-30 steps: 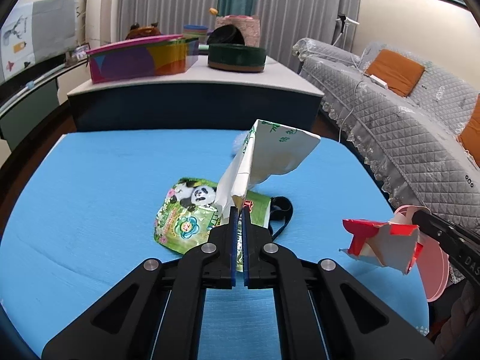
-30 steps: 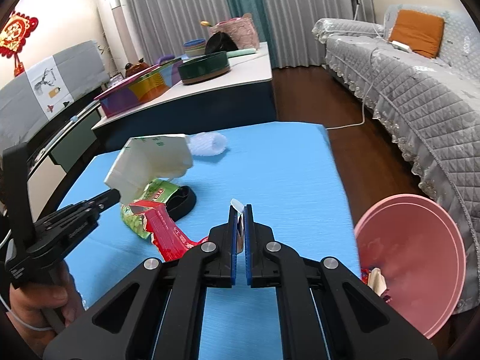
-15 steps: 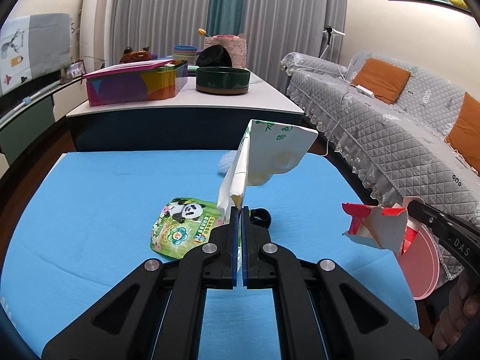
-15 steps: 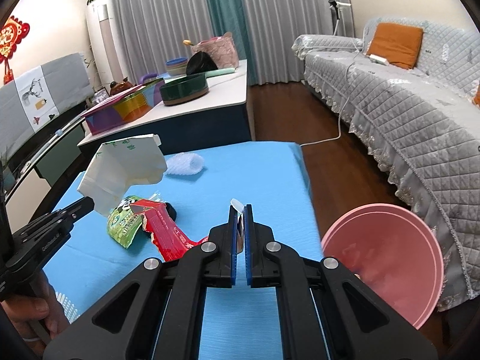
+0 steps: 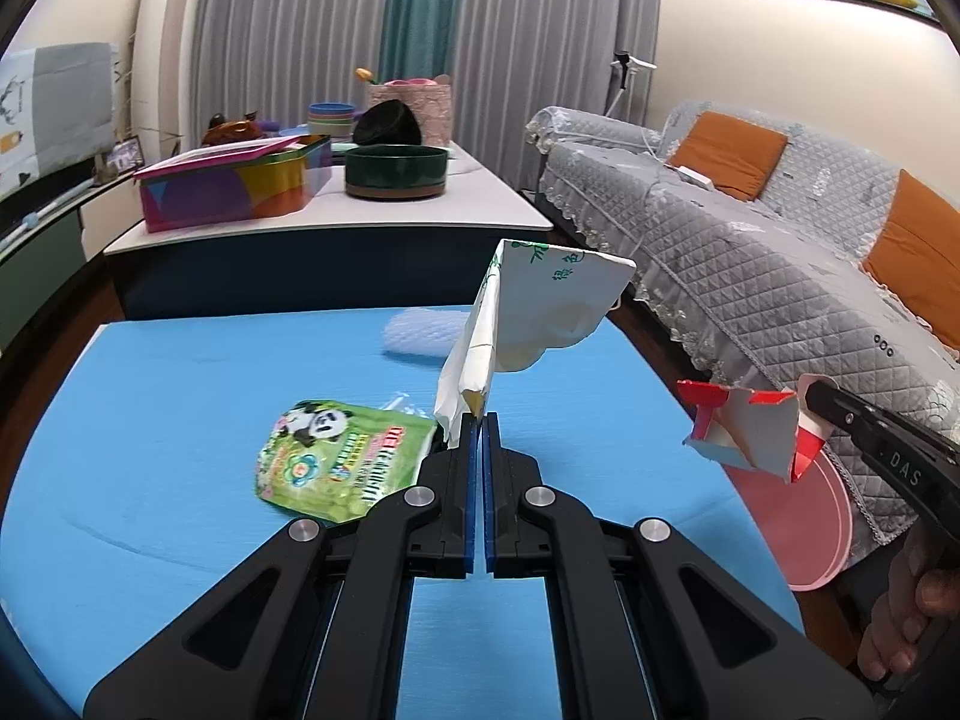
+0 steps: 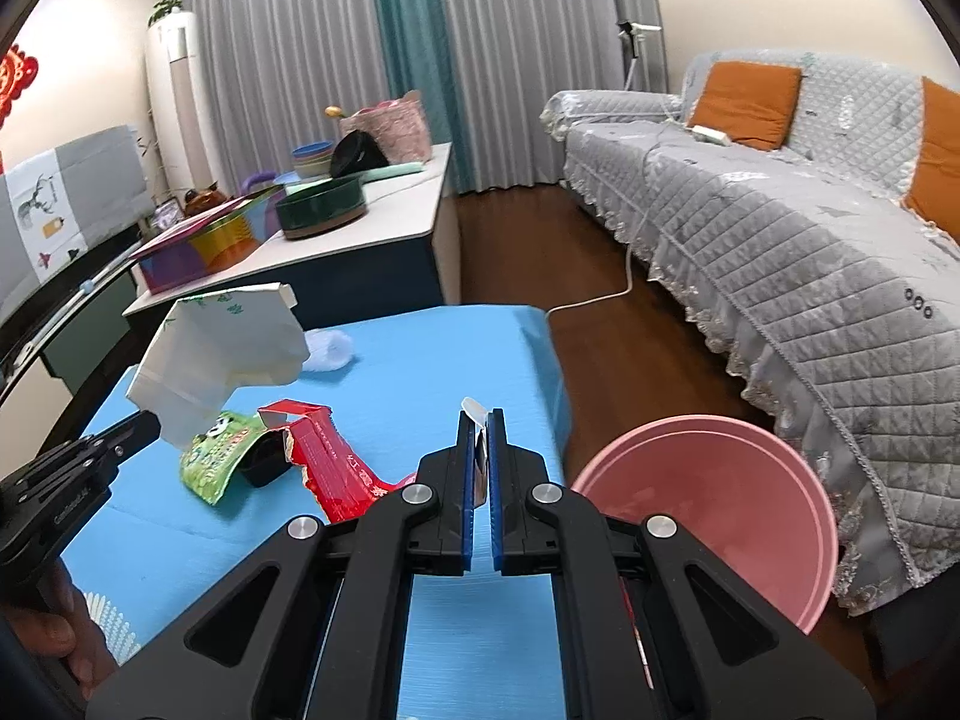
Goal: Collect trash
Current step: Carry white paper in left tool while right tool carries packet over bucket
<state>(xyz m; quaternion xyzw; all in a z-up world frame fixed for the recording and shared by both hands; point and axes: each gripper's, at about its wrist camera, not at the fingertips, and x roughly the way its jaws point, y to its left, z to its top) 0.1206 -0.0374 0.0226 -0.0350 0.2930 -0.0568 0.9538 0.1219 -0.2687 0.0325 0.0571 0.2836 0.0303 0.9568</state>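
Observation:
My left gripper is shut on a white paper carton with green print, held above the blue table; the carton also shows in the right wrist view. My right gripper is shut on a torn red wrapper, also seen in the left wrist view, held near the table's right edge. A green panda snack bag lies on the table. A pink bin stands on the floor right of the table.
A white foam net lies at the table's far side. A small black object lies by the panda bag. A low cabinet with boxes and bowls stands behind. A grey sofa runs along the right.
Both grippers have risen and drawn back with their trash held. The right gripper has shifted toward the pink bin, which now shows more fully in its view.

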